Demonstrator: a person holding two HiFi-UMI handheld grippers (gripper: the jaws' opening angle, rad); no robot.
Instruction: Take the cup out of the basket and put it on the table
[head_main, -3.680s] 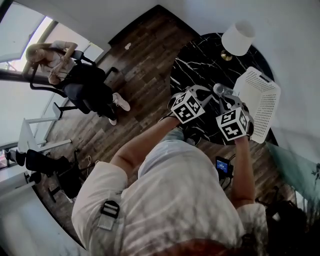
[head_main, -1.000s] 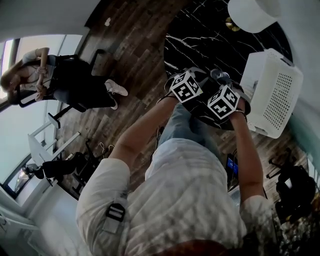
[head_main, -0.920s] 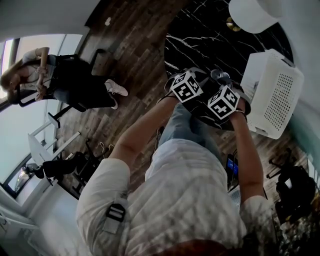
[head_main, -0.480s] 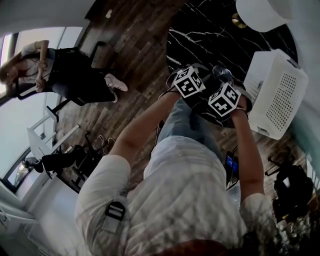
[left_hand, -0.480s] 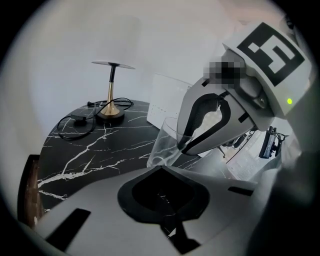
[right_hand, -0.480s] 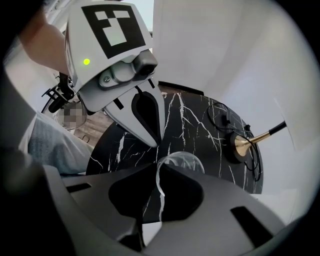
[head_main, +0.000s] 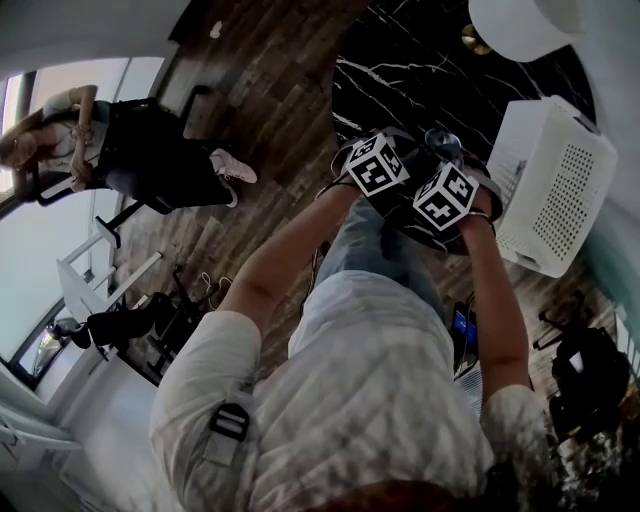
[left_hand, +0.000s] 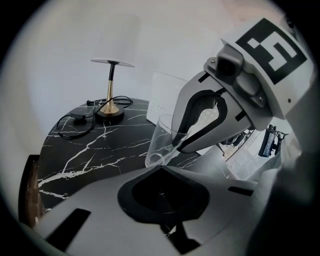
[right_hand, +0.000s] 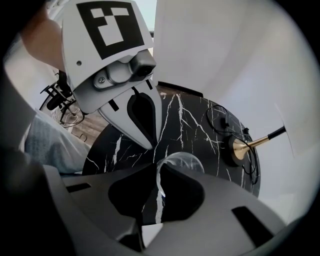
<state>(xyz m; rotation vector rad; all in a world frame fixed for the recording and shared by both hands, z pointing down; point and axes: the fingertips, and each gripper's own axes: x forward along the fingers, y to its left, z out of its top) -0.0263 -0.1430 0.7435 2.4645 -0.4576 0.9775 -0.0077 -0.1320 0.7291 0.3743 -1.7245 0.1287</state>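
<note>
Right gripper (right_hand: 158, 186) clenched on the glass cup's (right_hand: 181, 162) rim | cup near upright, below the jaws, over the marble tabletop's (right_hand: 185, 125) near edge, clear of the white basket (head_main: 555, 180) | base contact unclear | left gripper (left_hand: 161, 199) closed, empty, just beside | likely next: straight down.

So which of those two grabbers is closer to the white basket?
Right. The right gripper, pinching the glass cup, is just beside the basket. The left gripper sits on the right gripper's other side, farther from the basket.
</note>
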